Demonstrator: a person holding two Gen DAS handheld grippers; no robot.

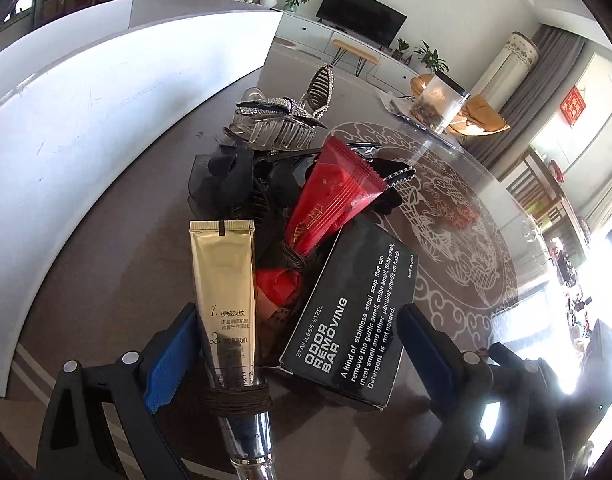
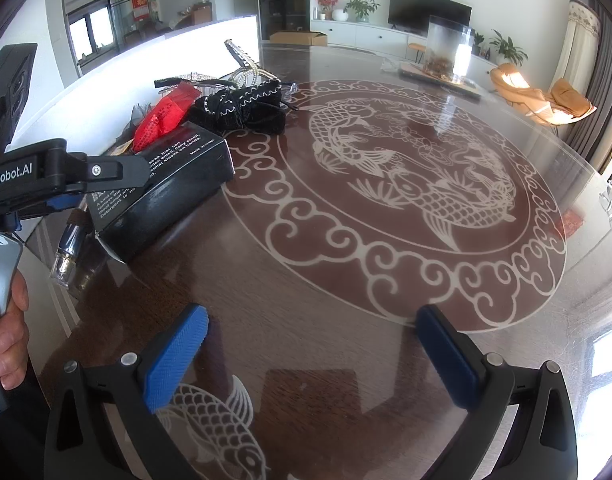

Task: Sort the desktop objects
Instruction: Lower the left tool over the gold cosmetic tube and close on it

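Desktop objects were found heaped at the table's (image 2: 345, 288) left side, against a white board (image 1: 86, 128). A gold tube (image 1: 222, 280) lay nearest the left gripper (image 1: 294, 344), its cap end bound with a brown hair tie (image 1: 242, 400). Just beside it, a black box (image 1: 357, 320) lettered "ODOR REMOVING BAR" was seen, tilted, with one end resting on the pile. A red sachet (image 1: 337, 188) lay propped on the box's far edge. Beyond these, black fabric hair accessories (image 1: 226, 180), a clear claw clip (image 1: 278, 132) and a rhinestone clip (image 1: 319, 88) were noted, touching one another. A clear container (image 1: 439, 104) stood well apart, farther along the table.

The left gripper was held wide open, blue pads (image 1: 170, 364) flanking the tube and box; nothing was gripped, though whether the left pad touched the tube could not be told.

The right gripper (image 2: 311, 356) was recorded low above bare glass tabletop, over the carved fish pattern, jaws spread wide and holding nothing. In its view the box (image 2: 162, 188) and black accessories (image 2: 246, 112) lay up and to the left, near the left gripper's body (image 2: 38, 176), held by a hand (image 2: 6, 340).
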